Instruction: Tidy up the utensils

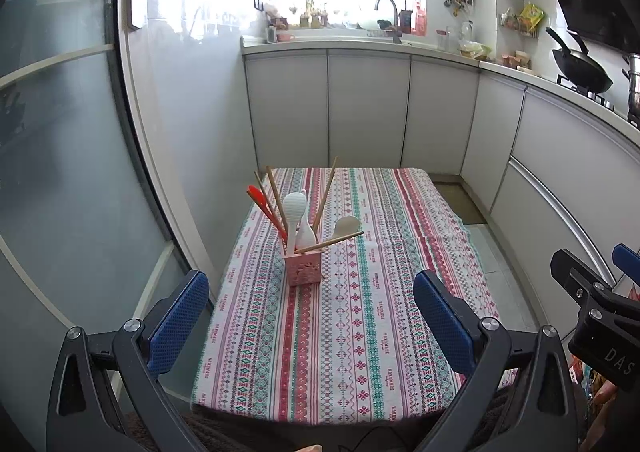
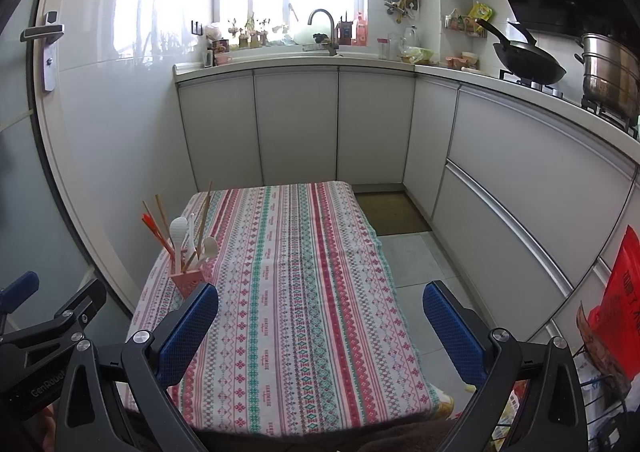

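Observation:
A pink square utensil holder (image 1: 304, 268) stands on the striped tablecloth (image 1: 360, 332), left of the table's middle. It holds wooden chopsticks (image 1: 325, 195), red chopsticks (image 1: 264, 207), a white rice paddle (image 1: 294, 207) and a pale spoon (image 1: 346, 227). The holder also shows in the right wrist view (image 2: 190, 280), at the table's left side. My left gripper (image 1: 312, 328) is open and empty, held back over the near edge. My right gripper (image 2: 320, 336) is open and empty, likewise back from the holder. The right gripper also shows in the left wrist view (image 1: 592, 292).
White cabinets (image 2: 296, 123) and a counter with a sink tap (image 2: 322, 25) line the back. A wok (image 2: 528, 61) and a steel pot (image 2: 608, 71) sit on the stove at right. A glass door (image 1: 60, 171) stands at left. A red bag (image 2: 620, 316) hangs at right.

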`<state>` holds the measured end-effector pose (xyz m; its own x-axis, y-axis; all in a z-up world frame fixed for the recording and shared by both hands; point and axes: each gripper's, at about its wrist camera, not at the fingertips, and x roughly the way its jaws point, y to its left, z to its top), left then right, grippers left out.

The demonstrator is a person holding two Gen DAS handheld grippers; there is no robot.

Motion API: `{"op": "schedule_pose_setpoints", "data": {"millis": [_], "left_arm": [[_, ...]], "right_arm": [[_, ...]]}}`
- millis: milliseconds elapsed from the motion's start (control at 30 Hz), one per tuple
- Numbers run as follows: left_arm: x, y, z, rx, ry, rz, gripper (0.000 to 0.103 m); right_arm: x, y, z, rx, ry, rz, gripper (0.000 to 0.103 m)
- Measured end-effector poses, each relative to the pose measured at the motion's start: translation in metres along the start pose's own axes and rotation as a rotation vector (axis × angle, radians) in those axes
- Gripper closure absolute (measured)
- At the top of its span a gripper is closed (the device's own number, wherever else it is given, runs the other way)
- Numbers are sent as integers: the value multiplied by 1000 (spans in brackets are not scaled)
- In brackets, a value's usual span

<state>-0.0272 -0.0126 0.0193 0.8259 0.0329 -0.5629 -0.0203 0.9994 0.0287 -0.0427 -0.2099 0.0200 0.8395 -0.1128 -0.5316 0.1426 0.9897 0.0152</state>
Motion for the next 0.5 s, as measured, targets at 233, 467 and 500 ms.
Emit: {"op": "schedule_pose_setpoints", "data": {"millis": [233,467,500], "left_arm": [[0,0,0,-2,-1,1,0],[0,0,0,-2,1,0,0],[0,0,0,-1,1,1,0]], "right_arm": [[0,0,0,4,1,-3,0],[0,0,1,5,2,-6,0],[0,1,1,5,2,-6,0]]}}
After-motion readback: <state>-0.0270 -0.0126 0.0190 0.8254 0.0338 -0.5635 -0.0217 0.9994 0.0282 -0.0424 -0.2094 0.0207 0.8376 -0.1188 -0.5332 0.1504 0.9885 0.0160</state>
